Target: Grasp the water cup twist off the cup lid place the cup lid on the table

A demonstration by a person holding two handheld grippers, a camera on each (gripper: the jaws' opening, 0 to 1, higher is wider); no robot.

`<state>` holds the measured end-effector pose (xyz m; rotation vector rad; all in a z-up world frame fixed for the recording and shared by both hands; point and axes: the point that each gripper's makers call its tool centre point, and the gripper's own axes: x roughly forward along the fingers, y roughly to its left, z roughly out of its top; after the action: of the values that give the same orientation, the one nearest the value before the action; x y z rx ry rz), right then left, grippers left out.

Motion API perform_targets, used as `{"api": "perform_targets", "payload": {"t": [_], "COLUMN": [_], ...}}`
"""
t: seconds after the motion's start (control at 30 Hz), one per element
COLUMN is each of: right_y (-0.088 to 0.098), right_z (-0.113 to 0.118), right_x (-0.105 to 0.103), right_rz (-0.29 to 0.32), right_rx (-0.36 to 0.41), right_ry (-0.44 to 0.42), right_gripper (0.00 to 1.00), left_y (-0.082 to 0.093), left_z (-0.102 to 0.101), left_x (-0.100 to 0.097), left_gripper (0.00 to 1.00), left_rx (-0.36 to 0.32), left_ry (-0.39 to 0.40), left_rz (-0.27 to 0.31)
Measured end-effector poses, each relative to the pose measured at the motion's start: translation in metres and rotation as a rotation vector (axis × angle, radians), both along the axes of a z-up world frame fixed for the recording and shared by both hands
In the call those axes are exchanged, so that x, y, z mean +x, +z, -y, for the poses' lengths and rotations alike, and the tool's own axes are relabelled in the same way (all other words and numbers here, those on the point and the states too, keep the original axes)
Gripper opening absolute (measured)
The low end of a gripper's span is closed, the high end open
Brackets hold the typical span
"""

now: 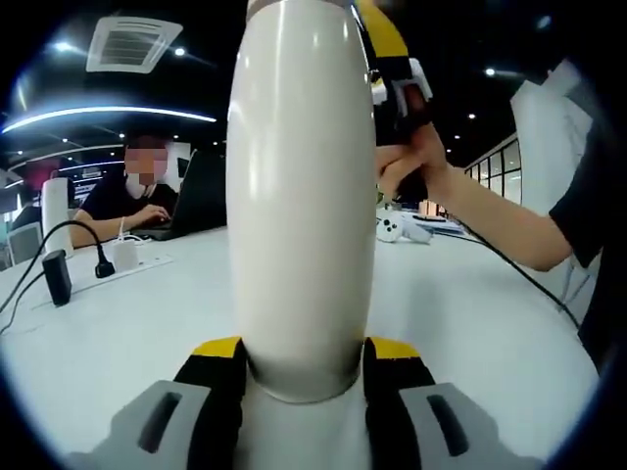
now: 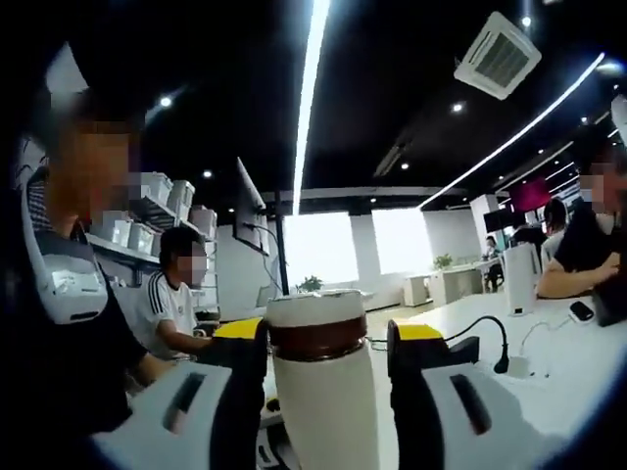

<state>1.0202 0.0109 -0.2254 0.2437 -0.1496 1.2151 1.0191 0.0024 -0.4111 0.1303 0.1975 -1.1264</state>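
A tall white water cup [image 1: 299, 196] stands upright between the yellow-tipped jaws of my left gripper [image 1: 304, 348], which is shut on its lower body just above the table. In the right gripper view the cup's top shows as a white cup lid [image 2: 313, 308] over a brown band [image 2: 318, 343]. My right gripper [image 2: 328, 328] has a jaw close on each side of the lid and is shut on it. That same right gripper [image 1: 397, 83] appears beside the cup's top, held by a person's hand [image 1: 411, 162]. The lid's upper end is cut off in the left gripper view.
A white table [image 1: 470, 313] spreads all around. A black adapter with cable [image 1: 56, 274] lies at the left, and a white controller [image 1: 392, 227] sits behind the cup. One person works at a laptop [image 1: 191, 201]; another person [image 2: 176, 294] sits nearby.
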Motion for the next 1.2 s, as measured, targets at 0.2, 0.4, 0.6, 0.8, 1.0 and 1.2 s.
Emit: {"api": "perform_targets", "payload": {"t": [0.2,0.4,0.6,0.8,1.0,1.2], "right_y": [-0.009,-0.016,0.003,0.006,0.013,0.019], "right_z": [0.014,0.014,0.021,0.025,0.008,-0.005], "right_x": [-0.015,-0.023,-0.011,-0.023,-0.035,-0.022], "right_rz": [-0.015,0.047,0.025,-0.018,0.115,0.159], "right_rx": [0.013,-0.100,-0.142,-0.138,-0.271,-0.328], "right_ry": [-0.070,-0.163,-0.358,-0.547,-0.730,-0.807], "right_gripper": [0.54,0.53,0.53,0.53,0.53,0.53], "left_y": [-0.001,-0.001,-0.002,-0.002,-0.003,-0.002], "left_z": [0.005,0.010,0.015,0.016,0.019,0.022], "left_x": [0.002,0.004,0.007,0.011,0.012,0.004], "left_gripper": [0.60,0.62,0.61,0.59,0.62,0.55], "left_rx": [0.009,0.011,0.012,0.010,0.011,0.006], "left_ry": [-0.051,-0.073,-0.122,-0.130,-0.158,-0.194], "left_rz": [-0.004,0.000,-0.006,-0.006,-0.007,-0.003]}}
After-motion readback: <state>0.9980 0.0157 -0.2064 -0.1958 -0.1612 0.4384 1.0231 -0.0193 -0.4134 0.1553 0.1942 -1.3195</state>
